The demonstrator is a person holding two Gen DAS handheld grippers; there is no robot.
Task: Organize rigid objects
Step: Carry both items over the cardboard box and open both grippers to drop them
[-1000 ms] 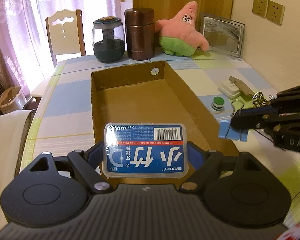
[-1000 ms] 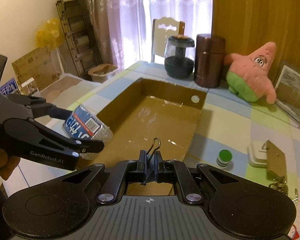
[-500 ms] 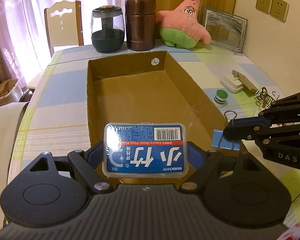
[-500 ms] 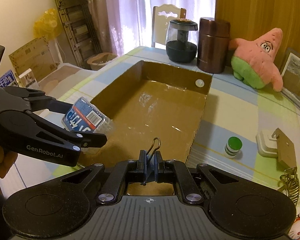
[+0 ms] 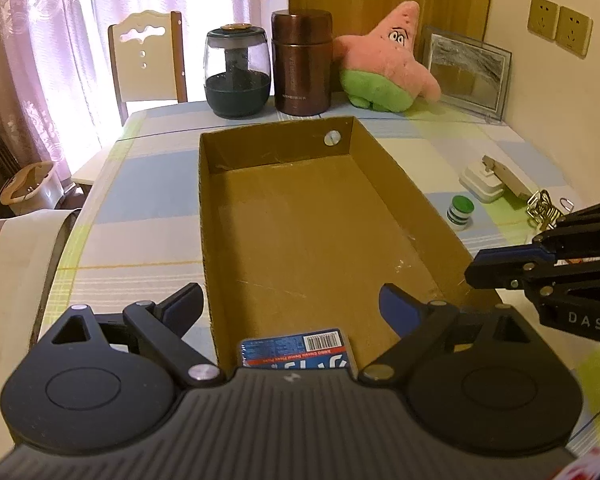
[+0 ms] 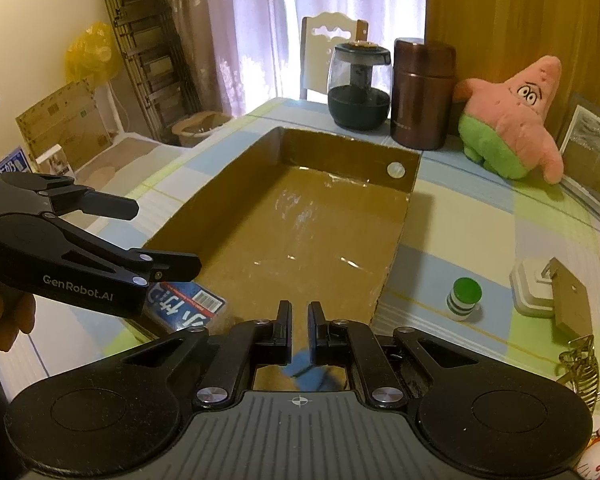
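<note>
Left gripper [image 5: 292, 306] spread wide over near end of box [image 5: 392, 172]; floss case [image 5: 296, 350] lying free below, inside near edge. Right gripper [image 6: 299, 322] slightly parted, gripping nothing; blue clip [image 6: 306, 366] blurred beneath, apparently dropping boxward. Green cap [image 6: 465, 295] waiting right, on table [image 6: 476, 208].

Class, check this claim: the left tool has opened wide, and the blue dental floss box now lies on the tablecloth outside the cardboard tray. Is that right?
Not quite. The left tool is open, but the blue dental floss box lies inside the cardboard tray, at its near end, not on the tablecloth. The left wrist view shows it.
</note>
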